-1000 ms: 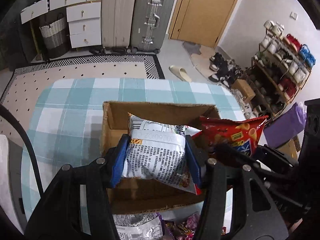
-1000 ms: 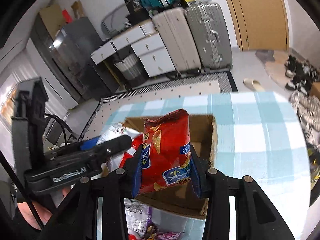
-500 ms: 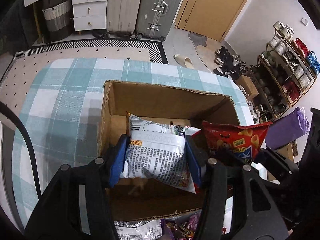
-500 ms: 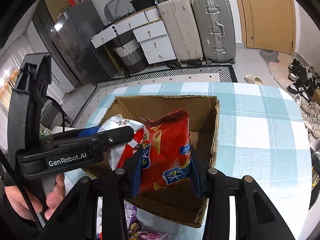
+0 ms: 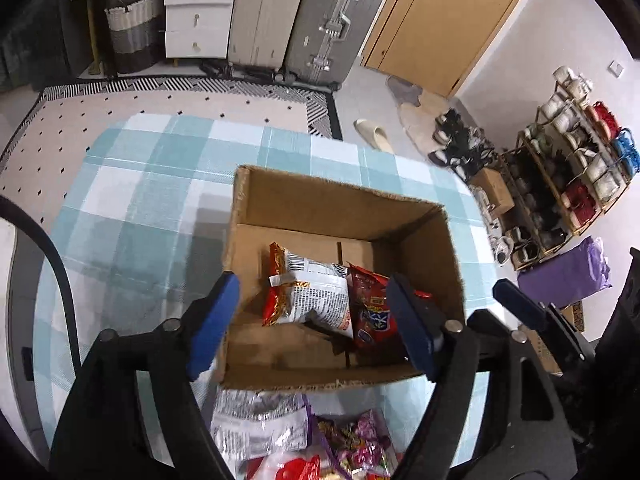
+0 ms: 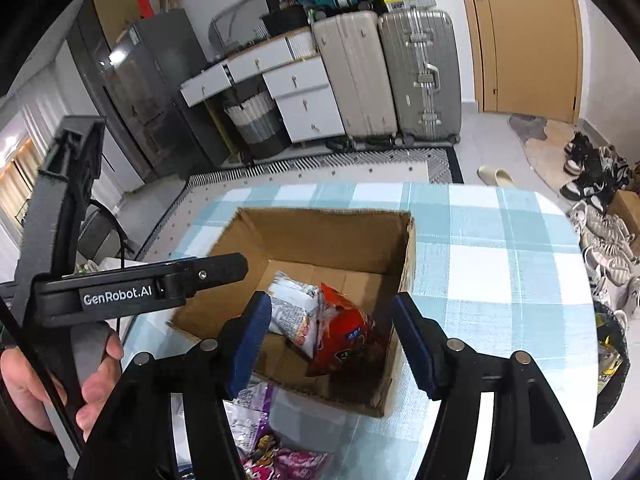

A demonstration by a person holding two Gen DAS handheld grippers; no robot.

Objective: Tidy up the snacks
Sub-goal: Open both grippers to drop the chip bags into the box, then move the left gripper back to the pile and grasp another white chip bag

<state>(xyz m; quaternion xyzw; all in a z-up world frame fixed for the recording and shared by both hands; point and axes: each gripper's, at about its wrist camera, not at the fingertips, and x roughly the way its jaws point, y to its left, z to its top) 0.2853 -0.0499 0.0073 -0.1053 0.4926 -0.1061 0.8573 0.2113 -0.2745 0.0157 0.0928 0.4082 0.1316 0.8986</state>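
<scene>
An open cardboard box point(image 5: 340, 208) stands on the teal checked tablecloth point(image 5: 140, 220). Inside it lie a white printed snack bag point(image 5: 308, 296) and a red snack bag point(image 5: 370, 310), side by side. My left gripper point(image 5: 312, 324) hangs above the box's near side, its jaws opening, its pads clear of the bags. In the right wrist view the same box point(image 6: 320, 232) holds the white bag point(image 6: 294, 312) and the red bag point(image 6: 344, 332). My right gripper point(image 6: 330, 344) is above them, jaws opening, with nothing pressed between its pads.
Loose snacks lie on the cloth in front of the box: a silver bag point(image 5: 260, 428) and pink sweets point(image 5: 352, 440). A hand point(image 6: 92, 364) holds the left gripper's handle. Suitcases point(image 5: 320, 24), white drawers point(image 5: 196, 8) and a shoe rack point(image 5: 572, 176) stand beyond the table.
Both grippers have let go: the white bag and the red bag dropped from the jaws into the box. Both pairs of jaws now stand wider apart.
</scene>
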